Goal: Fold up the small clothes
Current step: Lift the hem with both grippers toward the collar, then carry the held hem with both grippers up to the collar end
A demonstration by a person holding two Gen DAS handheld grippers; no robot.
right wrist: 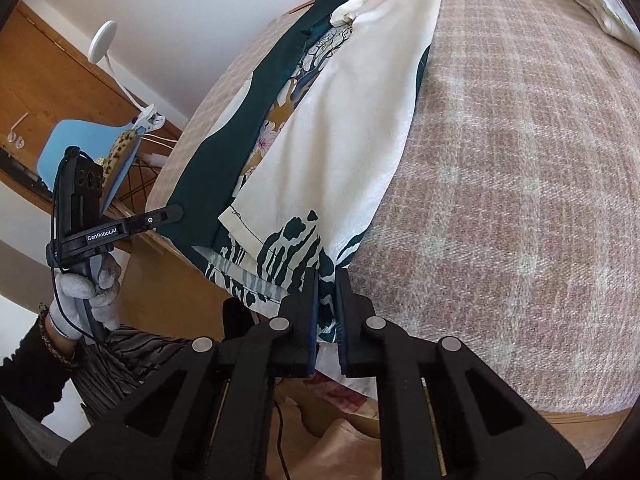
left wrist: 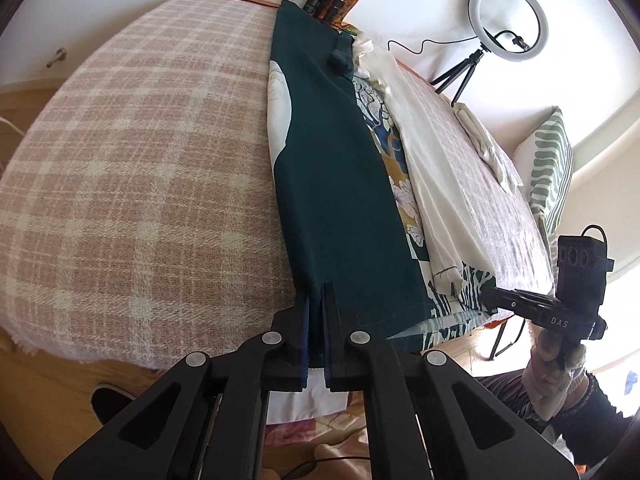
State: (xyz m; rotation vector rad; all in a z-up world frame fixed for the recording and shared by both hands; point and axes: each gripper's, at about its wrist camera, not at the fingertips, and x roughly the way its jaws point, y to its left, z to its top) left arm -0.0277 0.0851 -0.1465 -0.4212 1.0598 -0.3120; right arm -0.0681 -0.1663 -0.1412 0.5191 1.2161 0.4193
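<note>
Your left tongs (left wrist: pixel 318 292) are clamped on the near hem of the shirt (left wrist: pixel 336 168), the dark green cloth pinched between the two fingers at the edge of the tabletop (left wrist: pixel 140 160). Your right tongs (right wrist: pixel 328 276) are closed as well, biting the near hem on the shirt's other side, where the cream cloth carries dark green streaks. The shirt itself lies in a long narrow strip running away from you across the pink checked cloth that covers the tabletop: green panel on the left, a printed band with flowers down the middle, a cream panel folded over on the right. Its near end hangs just over the tabletop's edge, right at both sets of tongs. In the right wrist view your gloved left hand (right wrist: pixel 86 292) grips its handle low to the left of the tabletop. Farther back on the right lies a bunched cream cloth (left wrist: pixel 486 140), well apart from the shirt. A ring light (left wrist: pixel 508 22) stands on a tripod beyond the far corner.
</note>
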